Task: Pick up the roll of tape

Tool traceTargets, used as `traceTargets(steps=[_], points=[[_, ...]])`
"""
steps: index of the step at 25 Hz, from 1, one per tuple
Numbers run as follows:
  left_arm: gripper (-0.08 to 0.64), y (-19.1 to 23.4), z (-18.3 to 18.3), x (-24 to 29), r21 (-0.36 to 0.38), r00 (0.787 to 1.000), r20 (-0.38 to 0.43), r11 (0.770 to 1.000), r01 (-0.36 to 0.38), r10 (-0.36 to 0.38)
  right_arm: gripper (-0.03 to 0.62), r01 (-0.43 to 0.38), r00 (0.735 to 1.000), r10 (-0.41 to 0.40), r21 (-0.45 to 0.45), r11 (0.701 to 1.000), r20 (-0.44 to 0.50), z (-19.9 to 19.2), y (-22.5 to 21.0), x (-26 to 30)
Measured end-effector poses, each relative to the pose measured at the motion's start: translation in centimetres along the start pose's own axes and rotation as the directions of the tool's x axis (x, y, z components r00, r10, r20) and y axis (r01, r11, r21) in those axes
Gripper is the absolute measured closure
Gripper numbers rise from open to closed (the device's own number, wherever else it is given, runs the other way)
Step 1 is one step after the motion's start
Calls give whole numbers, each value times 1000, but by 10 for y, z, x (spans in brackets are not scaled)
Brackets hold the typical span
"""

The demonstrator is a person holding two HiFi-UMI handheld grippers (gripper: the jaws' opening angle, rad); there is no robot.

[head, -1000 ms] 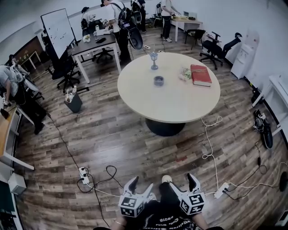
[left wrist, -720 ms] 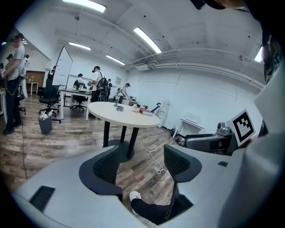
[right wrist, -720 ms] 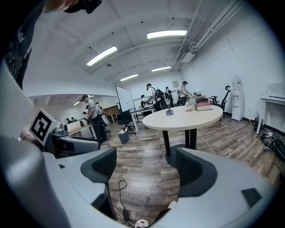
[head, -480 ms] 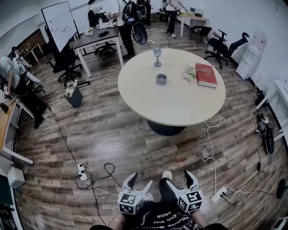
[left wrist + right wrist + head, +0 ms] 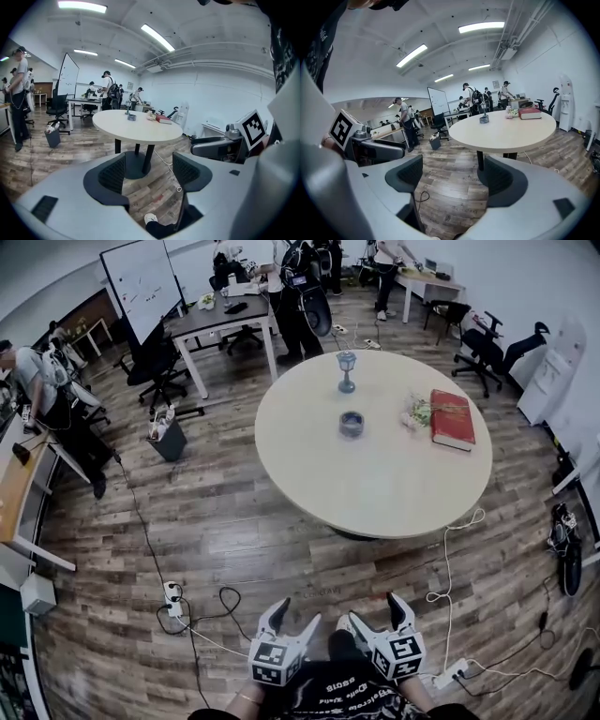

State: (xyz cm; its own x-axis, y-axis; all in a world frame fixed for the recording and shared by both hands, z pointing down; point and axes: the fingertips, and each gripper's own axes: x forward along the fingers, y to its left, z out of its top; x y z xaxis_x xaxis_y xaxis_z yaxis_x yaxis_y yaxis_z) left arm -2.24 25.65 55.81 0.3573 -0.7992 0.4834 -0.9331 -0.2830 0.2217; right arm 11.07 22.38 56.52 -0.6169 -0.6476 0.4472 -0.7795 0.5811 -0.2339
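**A:** Where is the roll of tape [image 5: 352, 424]?

**B:** It sits on the round table [image 5: 375, 493], toward the far side of the top, a small grey ring with nothing touching it. A stemmed glass [image 5: 347, 367] stands beyond it, near the far edge. A red book [image 5: 453, 418] lies flat to its right, with a small pale bundle [image 5: 415, 412] just beside the book.

**A:** And the two tools?

**B:** Both are held low, close to the person's body, over the wooden floor [image 5: 234, 531] and well apart from the table. The left gripper [image 5: 293, 615] has its jaws spread wide. In its own view only floorboards and the table's dark pedestal [image 5: 136, 161] show between them, and the tape is a tiny shape on the tabletop far ahead. The right gripper [image 5: 372, 613] is spread just as wide, with bare floor between its jaws.

**A:** Anything on the floor between them and the table?

**B:** A white cable [image 5: 448, 559] snakes across the boards at the right, and a power strip [image 5: 172, 598] lies off to the left.
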Motion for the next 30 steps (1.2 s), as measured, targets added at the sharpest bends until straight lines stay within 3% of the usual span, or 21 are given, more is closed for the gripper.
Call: traceTargets(steps=[7, 15, 20, 26, 30], points=[[242, -2, 40, 57, -35, 998, 36, 998, -59, 60, 186, -52, 999, 51, -79, 996, -14, 40, -53, 29], [242, -24, 70, 115, -65, 998, 52, 997, -37, 41, 189, -69, 997, 67, -108, 992, -24, 64, -100, 47], [242, -32, 73, 131, -65, 999, 44, 998, -23, 26, 193, -68, 998, 67, -68, 995, -13, 70, -112, 53], [242, -18, 73, 142, -118, 999, 31, 993, -27, 31, 201, -66, 997, 66, -30, 997, -27, 66, -116, 67], [242, -2, 80, 157, -92, 999, 33, 996, -20, 23, 202, -63, 998, 62, -27, 998, -16, 78, -117, 88]])
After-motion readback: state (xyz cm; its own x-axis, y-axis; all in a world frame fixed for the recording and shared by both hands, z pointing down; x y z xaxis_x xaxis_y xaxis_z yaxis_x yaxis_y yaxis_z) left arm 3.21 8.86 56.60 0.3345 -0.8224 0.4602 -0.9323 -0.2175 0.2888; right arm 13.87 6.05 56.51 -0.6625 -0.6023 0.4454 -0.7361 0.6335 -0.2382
